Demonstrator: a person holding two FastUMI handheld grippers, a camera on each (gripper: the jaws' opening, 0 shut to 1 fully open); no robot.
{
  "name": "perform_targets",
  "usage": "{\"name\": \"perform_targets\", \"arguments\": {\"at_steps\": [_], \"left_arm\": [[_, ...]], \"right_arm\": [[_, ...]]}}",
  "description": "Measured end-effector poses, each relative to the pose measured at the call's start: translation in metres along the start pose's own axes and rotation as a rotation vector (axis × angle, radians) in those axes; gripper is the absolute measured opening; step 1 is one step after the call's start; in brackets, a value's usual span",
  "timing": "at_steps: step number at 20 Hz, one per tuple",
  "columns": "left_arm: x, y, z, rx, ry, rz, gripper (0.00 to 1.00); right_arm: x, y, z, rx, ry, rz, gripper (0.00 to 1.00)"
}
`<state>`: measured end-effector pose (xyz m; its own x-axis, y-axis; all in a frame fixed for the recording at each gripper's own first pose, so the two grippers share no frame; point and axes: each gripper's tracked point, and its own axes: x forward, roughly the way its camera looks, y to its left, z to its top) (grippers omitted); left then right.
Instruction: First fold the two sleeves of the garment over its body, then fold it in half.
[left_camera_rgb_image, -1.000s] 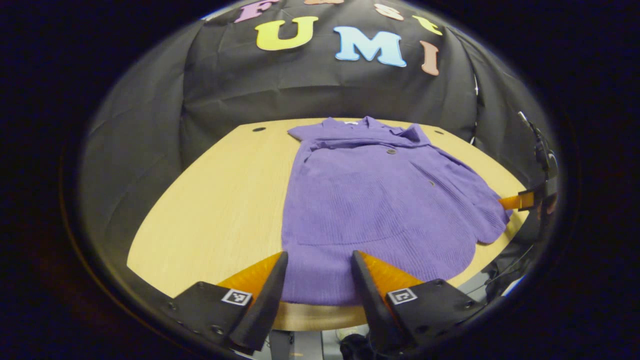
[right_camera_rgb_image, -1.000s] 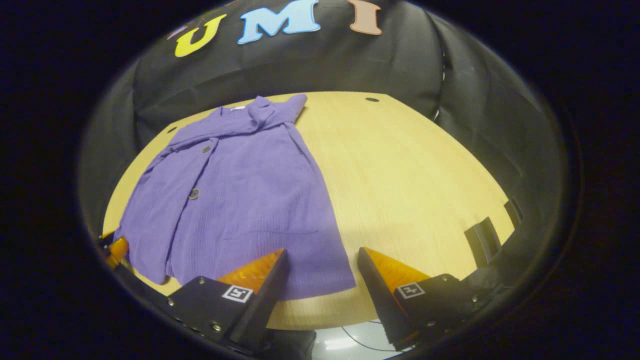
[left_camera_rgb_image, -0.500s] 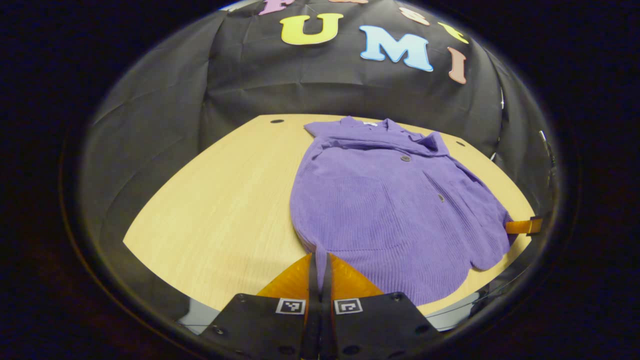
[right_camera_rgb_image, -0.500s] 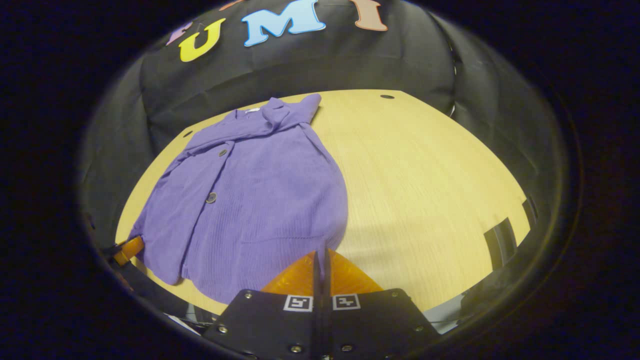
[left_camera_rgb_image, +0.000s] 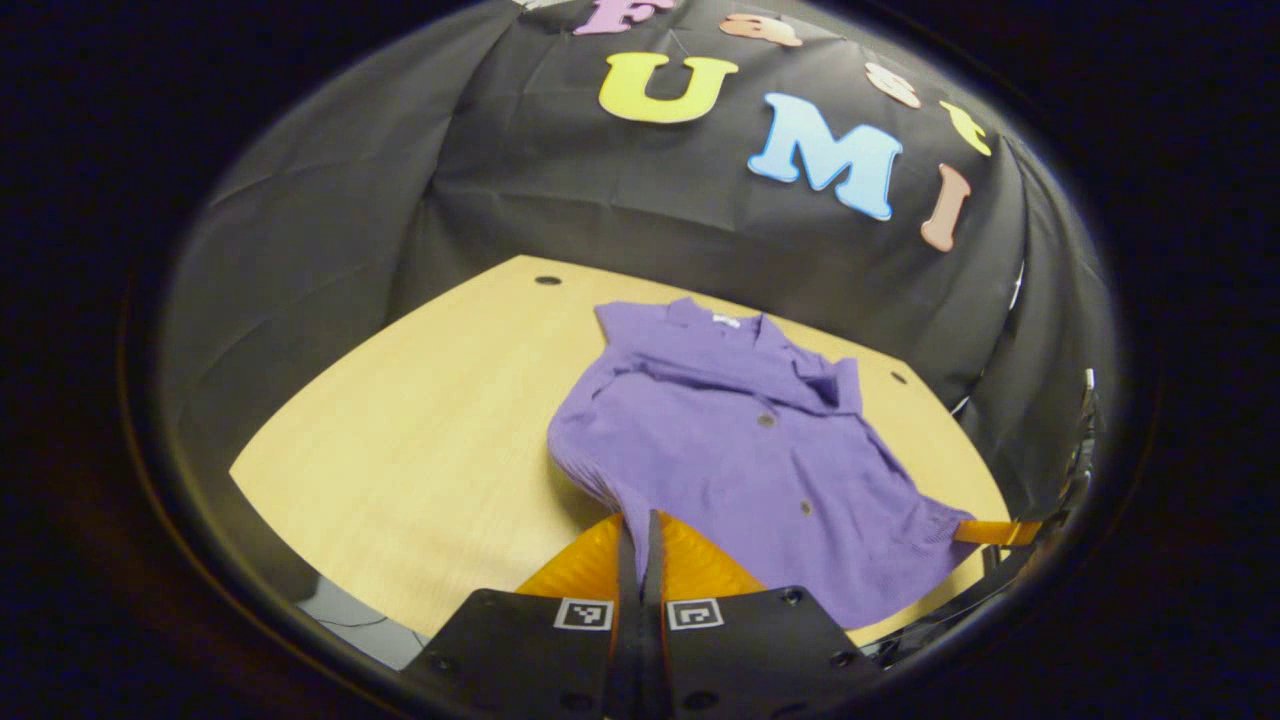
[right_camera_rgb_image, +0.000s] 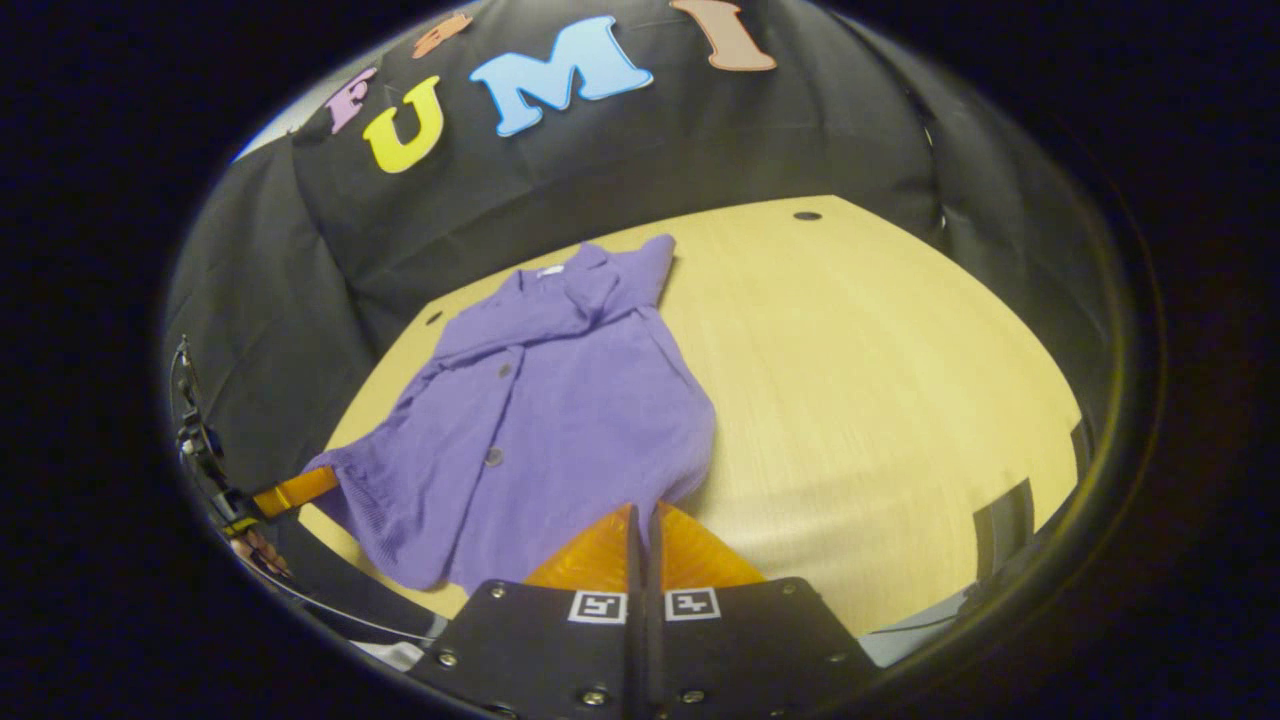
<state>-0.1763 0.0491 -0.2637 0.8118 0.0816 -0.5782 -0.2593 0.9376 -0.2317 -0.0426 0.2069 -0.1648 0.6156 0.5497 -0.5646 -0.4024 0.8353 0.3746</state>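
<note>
Compared with a second ago, when both grippers stood wide apart over the hem, the left gripper (left_camera_rgb_image: 636, 530) is now seen closed flat on the near left corner of the purple ribbed button-front garment (left_camera_rgb_image: 740, 440), and the right gripper (right_camera_rgb_image: 642, 525) is closed in the same way on the near right corner. Since half a second ago the hem has been lifted off the pale wooden bench (left_camera_rgb_image: 420, 430): the near part of the cloth is raised and pulled toward the collar, while the collar end is left lying on the bench by the black cloth wall (left_camera_rgb_image: 620, 190). The sleeves are seen folded over the body. The pinched cloth itself is hidden between each gripper's fingers. In the right gripper view the other gripper is cut off at the left rim, and the hand holding it cannot be made out.
</note>
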Motion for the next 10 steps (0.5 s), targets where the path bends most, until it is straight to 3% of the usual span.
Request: {"name": "perform_targets", "arguments": {"at_steps": [4, 10], "left_arm": [[0.016, -0.032, 0.060, -0.003, -0.062, -0.073, 0.05], [0.057, -0.067, 0.166, 0.004, -0.131, -0.172, 0.06]], "right_arm": [[0.003, 0.028, 0.064, -0.012, -0.088, 0.044, 0.00], [0.027, 0.061, 0.158, -0.042, -0.202, 0.041, 0.00]]}}
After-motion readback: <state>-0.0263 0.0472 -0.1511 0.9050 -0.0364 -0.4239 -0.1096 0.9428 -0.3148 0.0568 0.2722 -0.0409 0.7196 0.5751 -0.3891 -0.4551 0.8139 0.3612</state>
